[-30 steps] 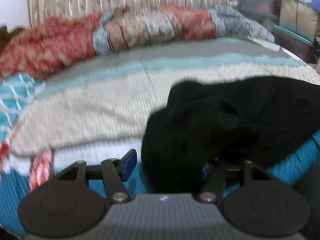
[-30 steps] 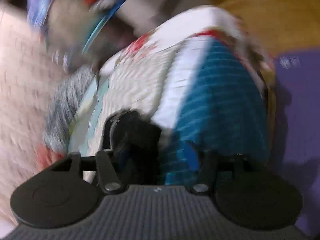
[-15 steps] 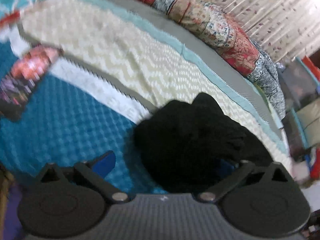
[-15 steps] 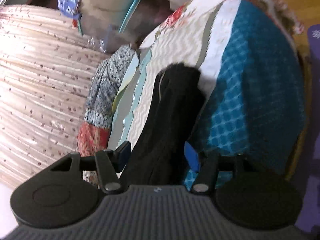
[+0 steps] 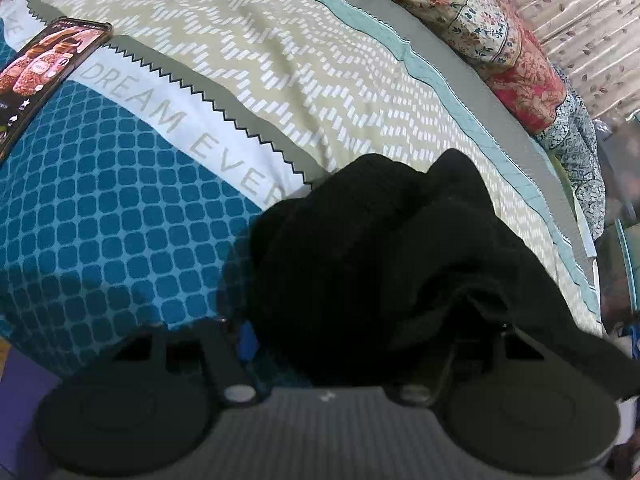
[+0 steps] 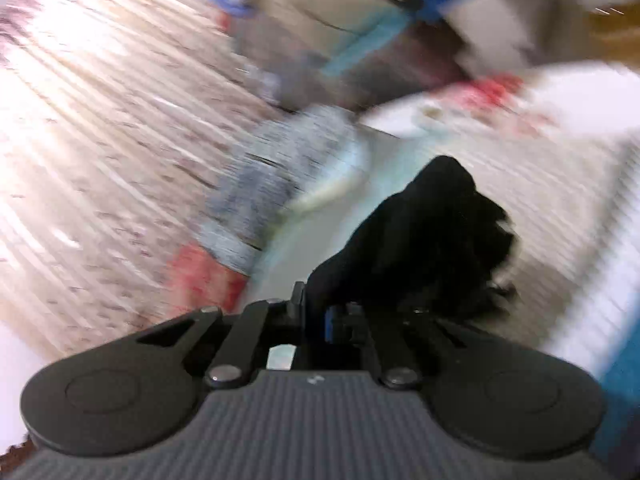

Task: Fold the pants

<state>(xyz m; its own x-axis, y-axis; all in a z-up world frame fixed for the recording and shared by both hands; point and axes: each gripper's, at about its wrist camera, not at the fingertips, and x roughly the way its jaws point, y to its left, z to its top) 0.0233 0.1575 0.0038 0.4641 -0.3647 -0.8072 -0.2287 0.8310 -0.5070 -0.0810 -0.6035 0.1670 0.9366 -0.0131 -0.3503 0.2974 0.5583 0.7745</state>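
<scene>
My left claw point(image 5: 360, 332) points down at the black pants point(image 5: 384, 248), which lie bunched in a heap on the bed point(image 5: 280, 64), and I will place everything by that heap. The heap sits where the blue checked part of the bedspread point(image 5: 100, 216) meets the white band with lettering, its far edge reaching onto the beige zigzag stripe. My left jaws are closing with the near bulk of the pants between them; one blue pad point(image 5: 246, 338) shows just beside the cloth on the left, the other is buried under a fold, so I cannot tell whether they press yet. A phone point(image 5: 48, 68) lies well apart from the heap, toward the upper left corner of the left view. Beyond the heap a patterned quilt roll point(image 5: 516, 64) runs along the bed's far edge against a curtain. In the blurred right view my right claw point(image 6: 320, 320) has its jaws drawn close and closing on a pinched edge of the pants point(image 6: 424, 232), with the rest of the cloth trailing away ahead of it over the bed point(image 6: 560, 184).
</scene>
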